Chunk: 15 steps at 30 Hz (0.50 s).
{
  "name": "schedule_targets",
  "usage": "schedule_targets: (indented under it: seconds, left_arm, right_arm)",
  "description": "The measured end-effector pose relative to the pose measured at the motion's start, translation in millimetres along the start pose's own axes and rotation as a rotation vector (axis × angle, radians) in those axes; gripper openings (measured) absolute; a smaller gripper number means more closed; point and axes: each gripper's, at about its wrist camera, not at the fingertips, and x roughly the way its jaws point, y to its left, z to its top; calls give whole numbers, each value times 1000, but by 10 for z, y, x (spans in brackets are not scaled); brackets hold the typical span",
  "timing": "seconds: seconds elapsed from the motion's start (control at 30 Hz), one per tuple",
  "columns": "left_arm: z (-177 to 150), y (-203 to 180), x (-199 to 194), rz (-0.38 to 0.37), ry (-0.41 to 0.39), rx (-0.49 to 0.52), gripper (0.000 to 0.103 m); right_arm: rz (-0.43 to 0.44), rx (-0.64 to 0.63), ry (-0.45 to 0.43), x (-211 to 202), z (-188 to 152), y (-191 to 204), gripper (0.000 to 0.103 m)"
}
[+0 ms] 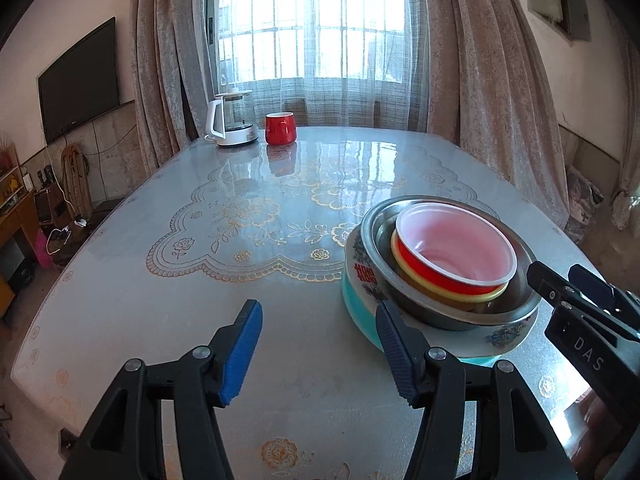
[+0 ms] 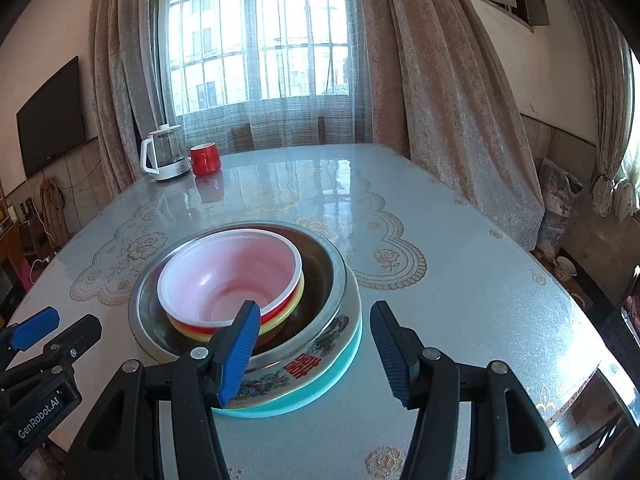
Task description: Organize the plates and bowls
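Observation:
One stack stands on the table. A red bowl with a white inside (image 1: 456,246) (image 2: 230,276) sits in a yellow bowl (image 1: 444,290) (image 2: 294,298), inside a steel bowl (image 1: 468,316) (image 2: 332,270), on a flowered white plate (image 1: 500,338) (image 2: 300,372) over a teal plate (image 1: 360,314) (image 2: 340,360). My left gripper (image 1: 320,348) is open and empty, just left of the stack; it also shows in the right wrist view (image 2: 44,328). My right gripper (image 2: 314,354) is open and empty, its jaws either side of the stack's near right rim; it also shows in the left wrist view (image 1: 568,276).
A white-handled glass kettle (image 1: 232,120) (image 2: 166,158) and a red mug (image 1: 280,128) (image 2: 205,159) stand at the table's far left. The glass-topped table (image 1: 240,240) (image 2: 460,280) has a lace-pattern cover. Curtains and a window lie behind it.

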Motion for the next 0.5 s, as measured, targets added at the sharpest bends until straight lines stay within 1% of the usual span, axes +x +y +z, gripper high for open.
schedule_targets:
  seconds: [0.13,0.2,0.3,0.43,0.5]
  left_arm:
    - [-47,18,9,-31,1,17,62]
    - [-64,22,13,-49,2,17,66]
    - [-89,43,9,-69,1,-5,66]
    - [-94,63,23,-76,0,0,67]
    - [-82,78,21,-79,-5,-3,67]
  right_arm:
    - [-51,1,13,-42,-31,53,58]
    - [-65,-14,20,-58,-36,92,58]
    - [-76,-35,40,-59,-68,143,58]
    - [-86,-34,40,-72,-68,150,58]
    - [-91,-23,16,-121,-48,139,58]
